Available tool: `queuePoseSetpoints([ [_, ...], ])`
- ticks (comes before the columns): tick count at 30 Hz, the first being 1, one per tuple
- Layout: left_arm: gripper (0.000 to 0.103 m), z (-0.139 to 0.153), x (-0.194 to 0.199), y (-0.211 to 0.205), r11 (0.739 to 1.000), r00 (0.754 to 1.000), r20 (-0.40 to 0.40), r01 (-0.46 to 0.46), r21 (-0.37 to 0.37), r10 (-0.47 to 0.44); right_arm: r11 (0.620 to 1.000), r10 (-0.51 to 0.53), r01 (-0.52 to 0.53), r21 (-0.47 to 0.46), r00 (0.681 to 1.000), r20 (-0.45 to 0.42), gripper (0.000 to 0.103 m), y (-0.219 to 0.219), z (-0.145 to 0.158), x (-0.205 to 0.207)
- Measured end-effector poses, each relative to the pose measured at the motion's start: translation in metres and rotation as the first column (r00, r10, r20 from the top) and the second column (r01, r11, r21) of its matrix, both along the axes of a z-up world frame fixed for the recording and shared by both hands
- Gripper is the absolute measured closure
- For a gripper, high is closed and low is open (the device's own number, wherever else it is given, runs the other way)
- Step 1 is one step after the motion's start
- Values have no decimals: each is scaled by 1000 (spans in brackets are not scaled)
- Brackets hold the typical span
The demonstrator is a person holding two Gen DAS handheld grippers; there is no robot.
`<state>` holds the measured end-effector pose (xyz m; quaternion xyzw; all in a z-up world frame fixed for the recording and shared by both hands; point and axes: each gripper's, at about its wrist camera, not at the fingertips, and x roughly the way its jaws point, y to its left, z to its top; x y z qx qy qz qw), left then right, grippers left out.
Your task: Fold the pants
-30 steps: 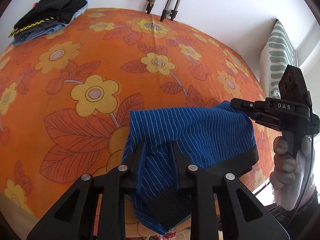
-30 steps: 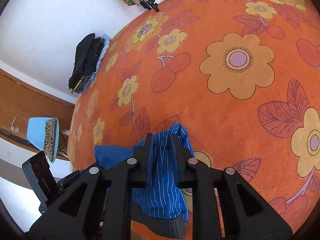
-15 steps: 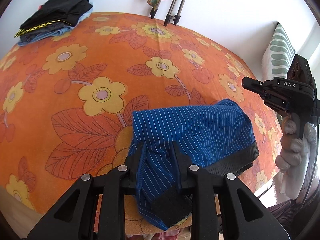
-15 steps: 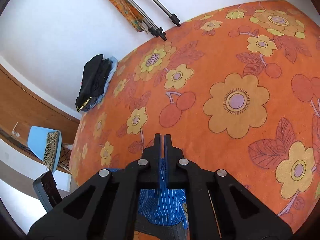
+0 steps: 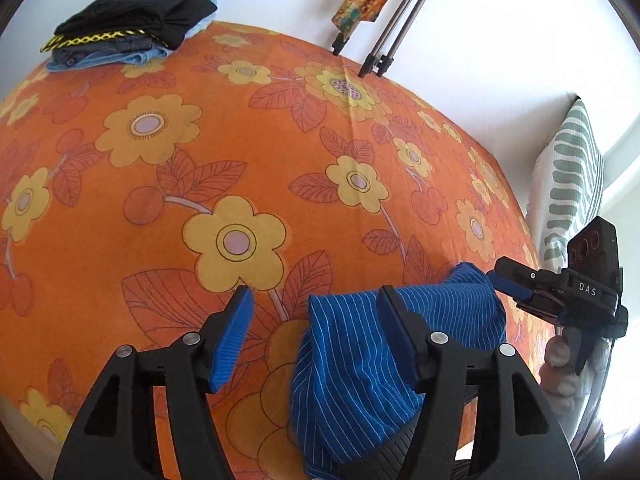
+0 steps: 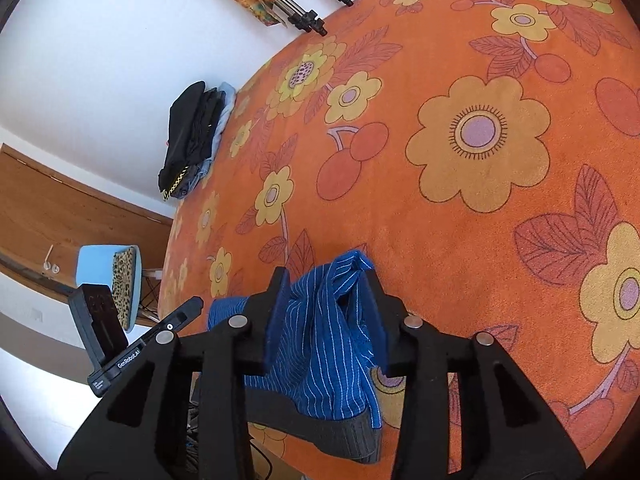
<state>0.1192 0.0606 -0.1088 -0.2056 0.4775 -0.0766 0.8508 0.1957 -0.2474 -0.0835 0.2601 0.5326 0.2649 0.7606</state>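
Observation:
The blue pinstriped pants (image 5: 352, 368) with a dark waistband lie bunched at the near edge of the orange flowered bedspread (image 5: 240, 160). My left gripper (image 5: 316, 336) is open; its right finger rests against the cloth and its left finger is clear of it. My right gripper (image 6: 324, 320) is open with the bunched pants (image 6: 320, 344) lying loosely between its fingers. The right gripper also shows in the left wrist view (image 5: 520, 286) at the pants' right end. The left gripper shows at the left in the right wrist view (image 6: 176, 318).
A stack of folded dark and denim clothes (image 5: 132, 16) sits at the far left corner of the bed. Tripod legs (image 5: 392, 24) stand by the white wall. A green-striped pillow (image 5: 572, 184) lies at the right. A light blue chair (image 6: 108, 272) stands beside the bed.
Both grippers have opened and let go of the pants. The pants have slumped into a bunch at the bed's near edge, and both grippers have pulled back slightly.

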Motion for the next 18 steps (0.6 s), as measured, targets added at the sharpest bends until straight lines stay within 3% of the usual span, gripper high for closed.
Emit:
queuePoseSetpoints([
  [3, 45, -7, 1, -6, 999, 999, -28, 31, -44, -32, 1000, 25, -25, -1, 1000, -3, 64, 8, -1, 0],
  [5, 84, -8, 0, -15, 997, 997, -28, 64, -30, -65, 1000, 28, -28, -5, 1000, -14, 64, 11, -4, 0],
  [6, 89, -8, -2, -19, 997, 996, -24, 80, -14, -81, 1000, 27, -28, -5, 999, -23, 64, 12, -7, 1],
  [8, 92, -5, -7, -22, 996, 996, -5, 85, 0, -85, 1000, 19, -19, 4, 999, -47, 64, 12, -14, 3],
  [10, 92, -1, -10, -17, 996, 996, -5, 86, -30, -86, 999, 15, -12, 34, 997, -70, 66, 12, -19, 5],
  [12, 94, 3, -15, -8, 997, 998, 7, 64, -34, -64, 998, 8, -3, 62, 997, -71, 89, 13, -21, 4],
  [13, 96, 6, -18, -3, 999, 999, 22, 43, -22, -43, 996, 14, -8, 84, 998, -68, 94, 14, -20, 3],
  [15, 99, 7, -21, 4, 1000, 999, 38, 9, 20, -10, 994, 12, -7, 113, 999, -45, 94, 15, -13, 2],
  [18, 100, 4, -21, 16, 998, 999, 38, -40, 54, 38, 998, -31, 30, 64, 999, 28, 99, 13, -1, 5],
])
